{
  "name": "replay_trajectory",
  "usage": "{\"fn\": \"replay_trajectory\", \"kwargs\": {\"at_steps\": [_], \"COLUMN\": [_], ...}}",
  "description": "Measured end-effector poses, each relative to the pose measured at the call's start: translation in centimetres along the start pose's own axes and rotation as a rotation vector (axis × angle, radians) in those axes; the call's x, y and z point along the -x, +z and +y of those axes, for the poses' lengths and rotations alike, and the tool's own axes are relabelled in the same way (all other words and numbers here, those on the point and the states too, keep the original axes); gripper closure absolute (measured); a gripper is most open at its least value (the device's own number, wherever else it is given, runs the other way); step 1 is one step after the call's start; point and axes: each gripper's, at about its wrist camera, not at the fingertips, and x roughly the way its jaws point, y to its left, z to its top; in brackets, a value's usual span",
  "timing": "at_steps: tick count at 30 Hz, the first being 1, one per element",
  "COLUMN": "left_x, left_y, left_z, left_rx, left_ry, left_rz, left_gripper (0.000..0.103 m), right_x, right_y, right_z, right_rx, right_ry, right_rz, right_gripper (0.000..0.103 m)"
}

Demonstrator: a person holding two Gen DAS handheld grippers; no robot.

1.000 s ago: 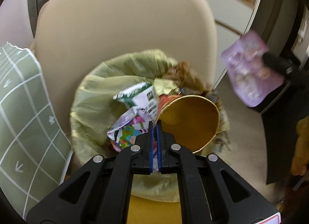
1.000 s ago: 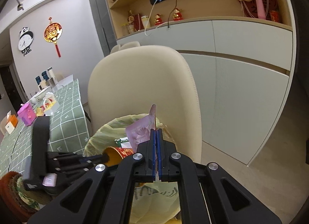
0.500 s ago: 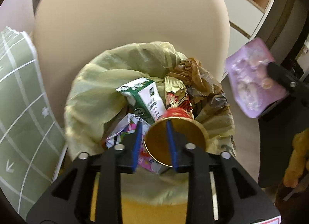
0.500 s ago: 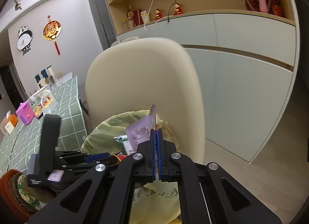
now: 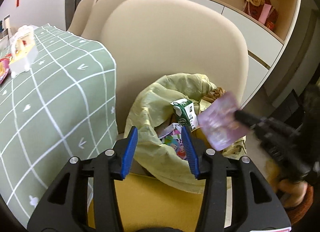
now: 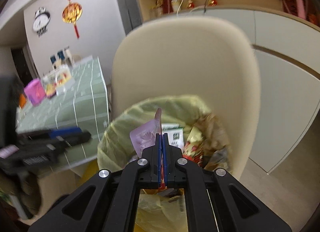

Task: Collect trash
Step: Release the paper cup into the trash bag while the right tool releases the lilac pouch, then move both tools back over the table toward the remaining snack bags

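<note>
My left gripper (image 5: 159,128) hangs above the near rim of the trash bin's yellow-green bag (image 5: 152,96); its jaws are opening and nothing is between the blue pads. Inside the bin lie a green and white milk carton (image 5: 184,112), colourful wrappers (image 5: 173,142) and a sliver of a brown paper cup (image 5: 197,132). My right gripper (image 6: 162,135) is shut on a purple wrapper (image 6: 144,138) and holds it over the bag (image 6: 120,124). In the left wrist view the same purple wrapper (image 5: 222,120) hangs at the bin's right side from the right gripper (image 5: 237,115).
A beige chair back (image 5: 176,42) rises right behind the bin. A table with a green checked cloth (image 5: 50,102) stands to the left and carries small boxes (image 6: 37,92). White cabinets (image 6: 284,96) line the wall. The bin rests on a yellow surface (image 5: 156,202).
My left gripper opened, let the paper cup drop into the bin and drew back up and to the left. My right gripper sank over the bin with the purple wrapper.
</note>
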Motion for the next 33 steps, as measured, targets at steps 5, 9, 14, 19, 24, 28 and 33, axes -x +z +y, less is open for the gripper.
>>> {"fn": "replay_trajectory", "kwargs": {"at_steps": [5,9,14,19,24,28,33], "left_x": [1.9,2.9,4.7,7.0,10.9,13.8,15.3], "left_y": [-0.3,-0.4,-0.6,-0.4,-0.2,-0.3,-0.3], "left_z": [0.1,0.3,1.2,2.9,5.0,7.4,14.0], "left_rx": [-0.006,-0.005,0.009,0.041,0.016,-0.041,0.015], "left_ry": [-0.017,-0.019,-0.012,0.015,0.062,0.143,0.240], "left_rz": [-0.007,-0.021,-0.038,-0.058,-0.095,-0.124,-0.139], "left_gripper": [0.060,0.060,0.060,0.059,0.053,0.053,0.052], "right_x": [-2.8,-4.1,-4.3,-2.1,0.5,2.1,2.9], "right_y": [-1.3,-1.5,-1.9,-1.4,-0.4,0.5,1.8], "right_z": [0.1,-0.4,-1.3,-1.4,0.1,2.2,5.5], "right_rx": [-0.006,-0.020,-0.070,-0.107,-0.052,-0.019,-0.002], "right_ry": [-0.018,-0.067,-0.049,-0.020,-0.005,-0.003,0.066], "right_rz": [0.086,0.122,0.128,0.069,0.006,-0.054,-0.113], "right_gripper": [0.099,0.099,0.099,0.094,0.070,0.070,0.070]}}
